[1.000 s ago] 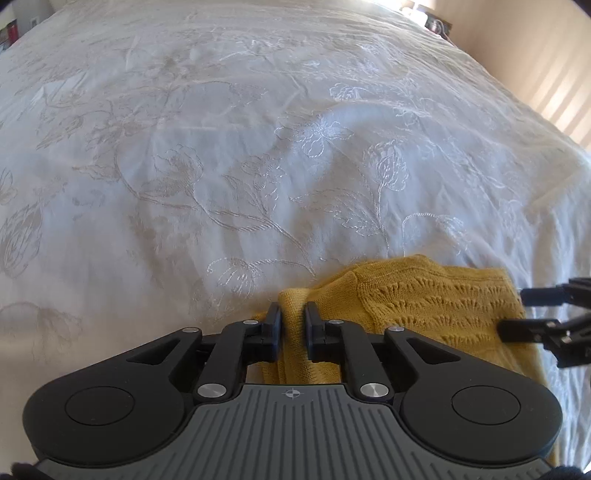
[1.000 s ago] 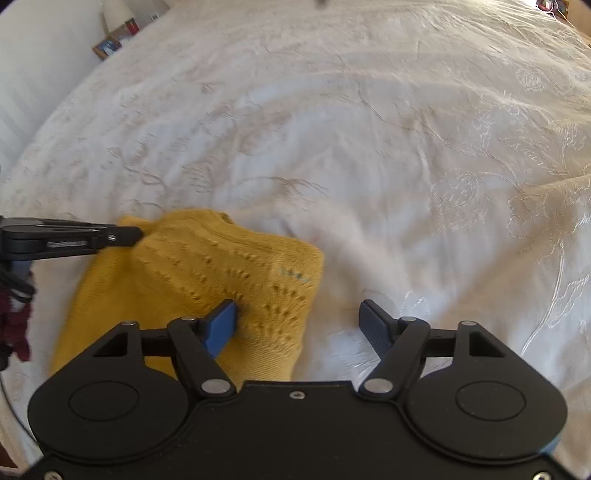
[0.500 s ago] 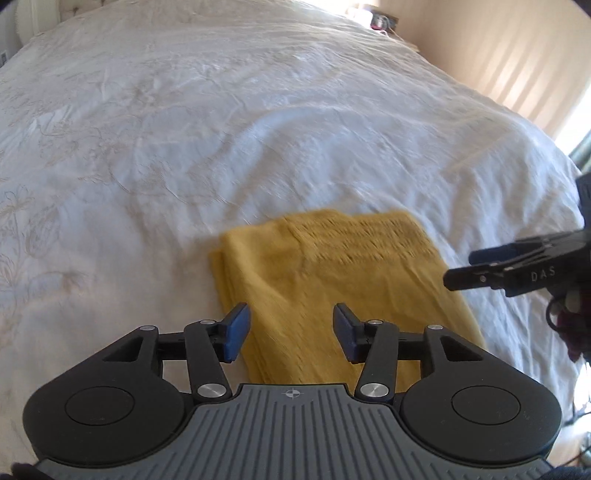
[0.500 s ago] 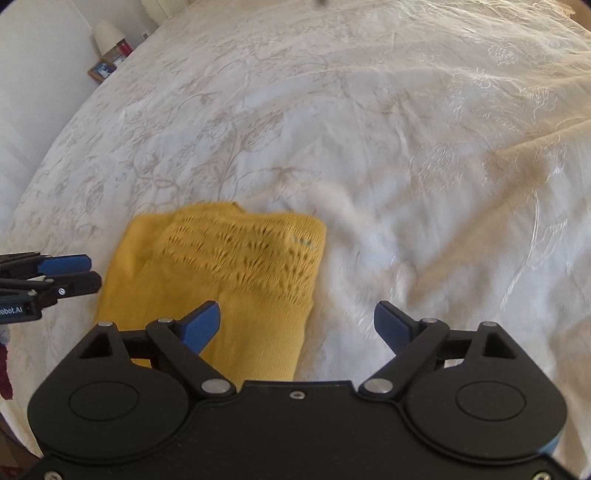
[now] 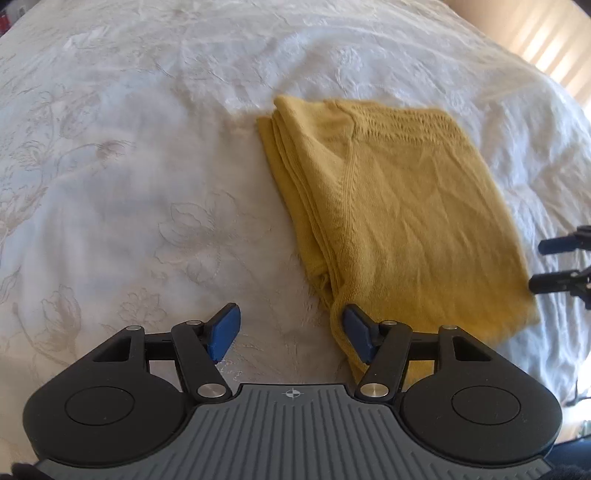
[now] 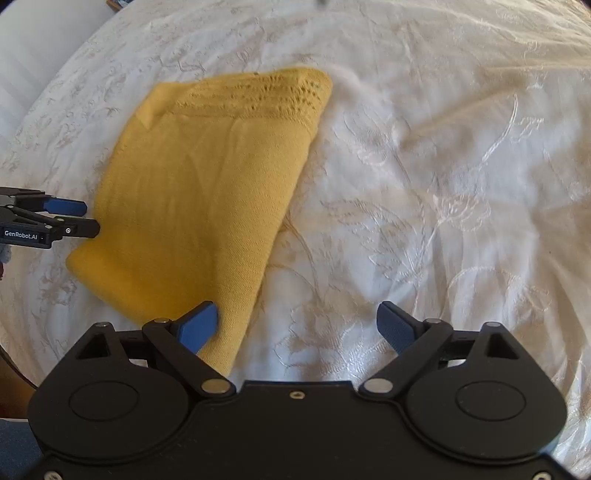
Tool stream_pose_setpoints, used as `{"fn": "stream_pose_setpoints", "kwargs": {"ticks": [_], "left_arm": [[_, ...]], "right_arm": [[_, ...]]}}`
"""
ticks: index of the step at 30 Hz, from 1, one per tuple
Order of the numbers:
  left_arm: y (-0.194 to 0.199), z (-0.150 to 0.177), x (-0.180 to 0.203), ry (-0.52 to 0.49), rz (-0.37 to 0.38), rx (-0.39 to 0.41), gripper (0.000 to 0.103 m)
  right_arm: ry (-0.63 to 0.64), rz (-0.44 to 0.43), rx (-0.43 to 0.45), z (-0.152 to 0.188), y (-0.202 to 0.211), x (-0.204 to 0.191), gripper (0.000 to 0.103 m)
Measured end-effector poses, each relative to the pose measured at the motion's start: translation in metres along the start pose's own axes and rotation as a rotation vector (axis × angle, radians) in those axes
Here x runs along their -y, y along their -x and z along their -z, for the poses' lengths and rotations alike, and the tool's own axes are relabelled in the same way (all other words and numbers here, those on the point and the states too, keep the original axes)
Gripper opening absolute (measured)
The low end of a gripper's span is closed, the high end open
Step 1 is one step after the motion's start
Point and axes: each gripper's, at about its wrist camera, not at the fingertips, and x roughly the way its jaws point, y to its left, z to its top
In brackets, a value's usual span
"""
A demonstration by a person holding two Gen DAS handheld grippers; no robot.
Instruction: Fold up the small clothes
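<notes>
A mustard-yellow knit garment lies folded into a rectangle on the white embroidered bedspread; it also shows in the right wrist view. My left gripper is open and empty, at the garment's near left corner, its right finger over the cloth edge. My right gripper is open and empty, its left finger above the garment's near right corner. Each gripper's tips show in the other's view, the right at the garment's right edge, the left at its left edge.
The bedspread stretches in all directions around the garment. A wall with striped sunlight lies past the bed's far right edge. Small items on a shelf show at the far left corner.
My left gripper let go of the garment's fold and opened. Both grippers drew back toward the near edge, and the garment now lies flat, fully folded.
</notes>
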Motion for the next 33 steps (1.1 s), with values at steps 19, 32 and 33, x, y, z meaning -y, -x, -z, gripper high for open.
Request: {"fn": "stream_pose_setpoints", "kwargs": {"ticks": [19,32,33], "left_arm": [[0.106,0.019,0.072,0.298,-0.191,0.268,0.081],[0.144,0.026,0.09,0.213,-0.305,0.278,0.081],[0.146,0.03,0.092,0.211,-0.308,0.273,0.081]], "right_arm": [[0.083,-0.021,0.265,-0.013,0.071,-0.04,0.102],[-0.074,0.118,0.305,0.018,0.112,-0.087,0.102],[-0.099,0.123,0.304,0.021,0.115,-0.089,0.102]]}}
